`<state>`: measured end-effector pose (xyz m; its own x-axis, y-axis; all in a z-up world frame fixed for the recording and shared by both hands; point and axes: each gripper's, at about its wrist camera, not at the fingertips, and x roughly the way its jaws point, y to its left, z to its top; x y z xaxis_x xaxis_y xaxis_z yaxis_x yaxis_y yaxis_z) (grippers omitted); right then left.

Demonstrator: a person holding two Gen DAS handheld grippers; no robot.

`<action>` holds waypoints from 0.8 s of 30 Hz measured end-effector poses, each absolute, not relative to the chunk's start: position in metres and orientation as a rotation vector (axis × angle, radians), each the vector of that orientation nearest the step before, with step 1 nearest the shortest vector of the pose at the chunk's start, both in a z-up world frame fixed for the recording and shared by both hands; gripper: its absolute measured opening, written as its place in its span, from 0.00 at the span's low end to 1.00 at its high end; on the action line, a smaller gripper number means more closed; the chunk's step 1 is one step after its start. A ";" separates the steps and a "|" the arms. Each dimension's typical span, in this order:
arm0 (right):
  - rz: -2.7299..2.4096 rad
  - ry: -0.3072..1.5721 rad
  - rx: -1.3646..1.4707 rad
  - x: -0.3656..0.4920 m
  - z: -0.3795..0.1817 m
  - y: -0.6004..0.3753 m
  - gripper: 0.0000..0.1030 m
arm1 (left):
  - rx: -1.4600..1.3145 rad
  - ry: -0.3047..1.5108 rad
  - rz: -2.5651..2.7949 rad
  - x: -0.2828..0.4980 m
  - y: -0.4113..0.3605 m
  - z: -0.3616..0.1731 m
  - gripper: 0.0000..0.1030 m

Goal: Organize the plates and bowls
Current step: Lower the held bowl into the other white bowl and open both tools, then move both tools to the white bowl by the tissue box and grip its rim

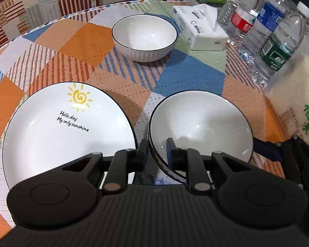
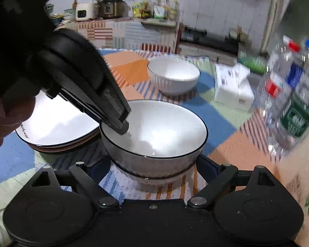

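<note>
A tiled kitchen wall with a cluttered counter ran across the top of the right wrist view, and below it a table under a patchwork cloth [image 1: 82, 41] filled both frames. The stack of plates [image 1: 51, 133], its top one printed with a sun, lay at lower left of the left wrist view. Just beside it, at lower centre, sat the near bowl [image 1: 199, 119], nested rim-up in a second bowl whose edge showed below it. The far bowl [image 1: 144, 35] stood alone at upper centre, well apart from both stacks, with a tissue box [image 1: 199, 28] and water bottles [image 1: 273, 41] to its right.

The left gripper [image 1: 156, 150] straddled the near bowl's left rim, one finger outside and the blue pad inside, the jaws narrow. Whether the pads pressed on the wall could not be told. The right gripper [image 2: 154, 164] was spread wide, a finger on each side of the nested bowls' lower wall, just beside it, with no clear squeeze. A hand [image 2: 6, 119] carried the left tool at the left edge.

The next reach likely turned on the far bowl. It lay straight up-frame from both tools, beyond the near stack, upright and round, so no side was favoured. In the right wrist view it sat slightly right of centre, so the right hand looked marginally better placed.
</note>
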<state>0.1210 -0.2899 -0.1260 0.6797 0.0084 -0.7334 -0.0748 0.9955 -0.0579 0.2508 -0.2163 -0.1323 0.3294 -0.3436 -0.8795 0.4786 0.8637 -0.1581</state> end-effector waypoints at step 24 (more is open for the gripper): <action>0.129 0.837 0.342 0.218 -0.049 -0.365 0.79 | -0.045 0.967 -0.490 0.322 -0.152 -0.070 0.29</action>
